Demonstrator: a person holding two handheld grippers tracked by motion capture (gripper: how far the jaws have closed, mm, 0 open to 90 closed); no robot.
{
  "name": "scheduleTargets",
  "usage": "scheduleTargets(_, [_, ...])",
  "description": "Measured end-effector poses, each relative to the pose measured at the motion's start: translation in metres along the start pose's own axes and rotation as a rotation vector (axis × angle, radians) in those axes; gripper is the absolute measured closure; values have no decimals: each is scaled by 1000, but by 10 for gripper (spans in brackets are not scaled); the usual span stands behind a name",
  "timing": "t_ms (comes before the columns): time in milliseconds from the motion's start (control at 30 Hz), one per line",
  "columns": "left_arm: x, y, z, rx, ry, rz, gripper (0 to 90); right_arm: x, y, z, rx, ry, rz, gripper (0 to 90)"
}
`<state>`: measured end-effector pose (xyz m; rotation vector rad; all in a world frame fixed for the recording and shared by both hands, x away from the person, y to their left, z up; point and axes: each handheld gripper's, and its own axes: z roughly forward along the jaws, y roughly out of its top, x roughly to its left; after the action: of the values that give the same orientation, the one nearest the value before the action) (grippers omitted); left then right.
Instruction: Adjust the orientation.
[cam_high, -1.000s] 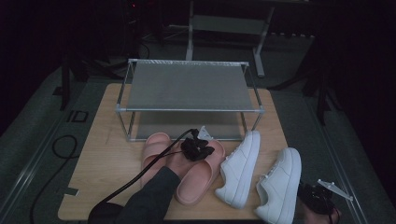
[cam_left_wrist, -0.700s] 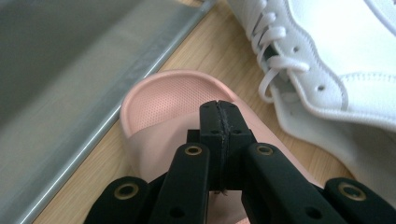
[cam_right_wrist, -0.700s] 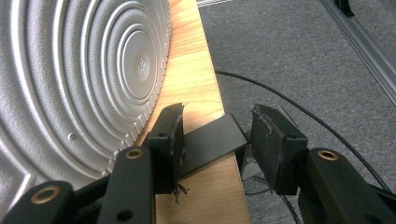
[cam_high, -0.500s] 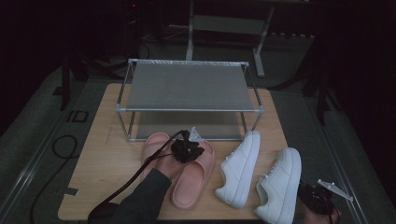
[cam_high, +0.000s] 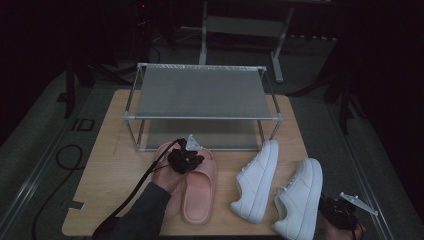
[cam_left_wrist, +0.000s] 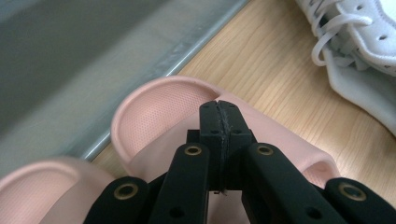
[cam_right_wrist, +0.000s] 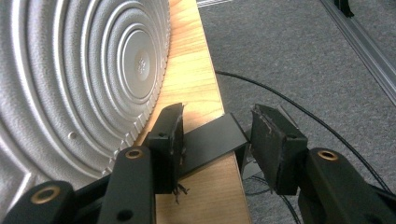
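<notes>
Hovering over the pair of pink slides on the wooden table: the left gripper, jaws pressed fully together with nothing between them, as the left gripper view makes plain at the left gripper's tips. Sitting directly above the right pink slide, roughly over its strap; resting on it or just clear of it, hard to say in the dim high view. Lying just beside, partly under the hand and sleeve: the left pink slide, its heel cup showing in the lower corner of the left gripper view. Pointing toward the lower tier of the metal shoe rack, with both slides lying just in front of the rack's bottom rail.

Waiting at the near right corner of the table: the right gripper, jaws standing apart and holding nothing, seen from its own camera as the right gripper's jaws spread over the table edge. Filling the left of that view: the ribbed grey sole of the nearer white sneaker, lying close to the gripper. Lying between that sneaker and the slides: the second white sneaker, toe toward the rack.
</notes>
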<state>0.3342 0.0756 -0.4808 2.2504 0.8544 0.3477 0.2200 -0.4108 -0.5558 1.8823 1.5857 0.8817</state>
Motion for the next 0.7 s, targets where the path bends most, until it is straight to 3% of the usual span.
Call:
scheduleTargets(200, [4,-5,-6,-8,14,-6,867,0,0,0,0,0,1,535])
scheduleTargets(367, [8,-13,-28,-35,52,-16,834,0,0,0,0,1,1,535])
scheduleTargets(567, [38,-27,-49,-47,143,-91,849,0,0,0,1,0,1,536])
scheduleTargets(700, [52,-39,-47,-7,145,-125,867,0,0,0,0,0,1,536])
